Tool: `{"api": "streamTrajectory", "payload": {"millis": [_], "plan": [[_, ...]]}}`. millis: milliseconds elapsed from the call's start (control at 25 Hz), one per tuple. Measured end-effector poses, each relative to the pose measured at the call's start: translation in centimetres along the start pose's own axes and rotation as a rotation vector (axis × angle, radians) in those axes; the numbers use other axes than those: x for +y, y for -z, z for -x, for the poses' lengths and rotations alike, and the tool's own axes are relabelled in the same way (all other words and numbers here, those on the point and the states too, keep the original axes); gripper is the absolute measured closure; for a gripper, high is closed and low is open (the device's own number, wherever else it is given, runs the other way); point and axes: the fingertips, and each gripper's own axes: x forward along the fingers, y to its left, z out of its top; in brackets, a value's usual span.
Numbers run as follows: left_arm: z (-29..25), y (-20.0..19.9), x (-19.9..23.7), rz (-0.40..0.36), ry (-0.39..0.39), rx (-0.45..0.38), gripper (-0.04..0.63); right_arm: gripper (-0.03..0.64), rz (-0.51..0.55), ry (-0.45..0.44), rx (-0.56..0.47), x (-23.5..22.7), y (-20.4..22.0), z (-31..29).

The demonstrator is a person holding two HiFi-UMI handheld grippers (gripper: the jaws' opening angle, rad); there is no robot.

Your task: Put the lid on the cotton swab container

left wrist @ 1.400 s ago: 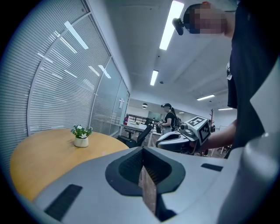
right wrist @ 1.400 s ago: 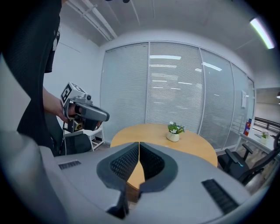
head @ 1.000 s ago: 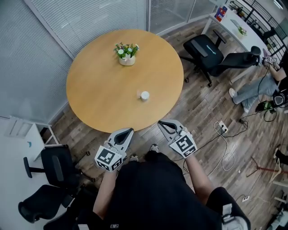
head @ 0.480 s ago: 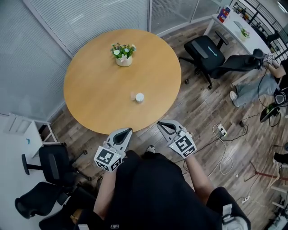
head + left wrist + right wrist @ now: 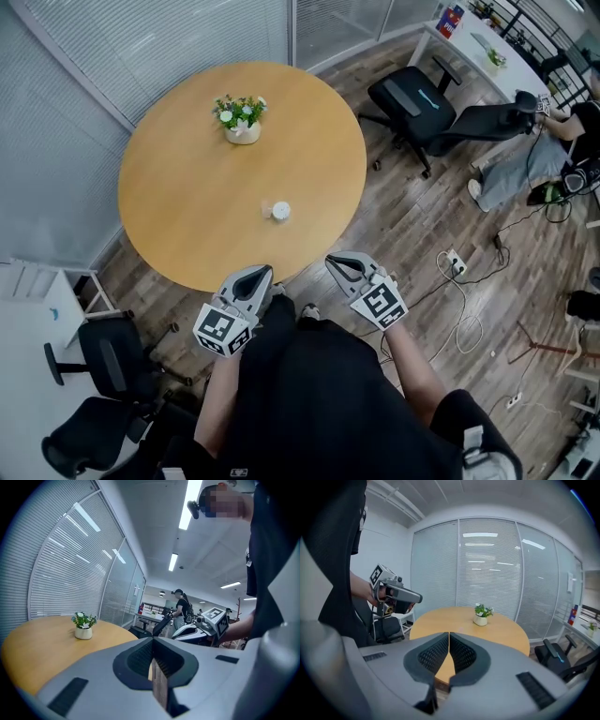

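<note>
A small white round cotton swab container [image 5: 280, 212] stands on the round wooden table [image 5: 187, 187], right of its middle. A smaller pale piece [image 5: 267, 207] lies against its left side; I cannot tell whether that is the lid. My left gripper [image 5: 263, 271] is shut and empty at the table's near edge. My right gripper [image 5: 332, 260] is shut and empty just off the edge, to the right. In the left gripper view the left gripper [image 5: 152, 640] has its jaws together. In the right gripper view the right gripper [image 5: 448, 634] is likewise shut. The container shows in neither gripper view.
A white pot with a small flowering plant [image 5: 241, 118] stands at the table's far side. Black office chairs [image 5: 427, 103] stand to the right and another chair [image 5: 108, 361] at the lower left. Cables [image 5: 459, 281] lie on the wooden floor. A person [image 5: 182, 611] stands far off.
The table and container have slid left and down in the head view. Both shut grippers have come slightly closer to the table's near edge.
</note>
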Motion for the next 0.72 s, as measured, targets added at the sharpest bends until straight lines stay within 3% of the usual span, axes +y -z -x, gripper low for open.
{"api": "streamTrajectory", "payload": {"millis": [720], "plan": [[-2.4,-1.7,9.4,0.003,0.153,0.032,0.589,0.612,-0.052,0.127,0.050,-2.6,-2.1,-7.4]]}}
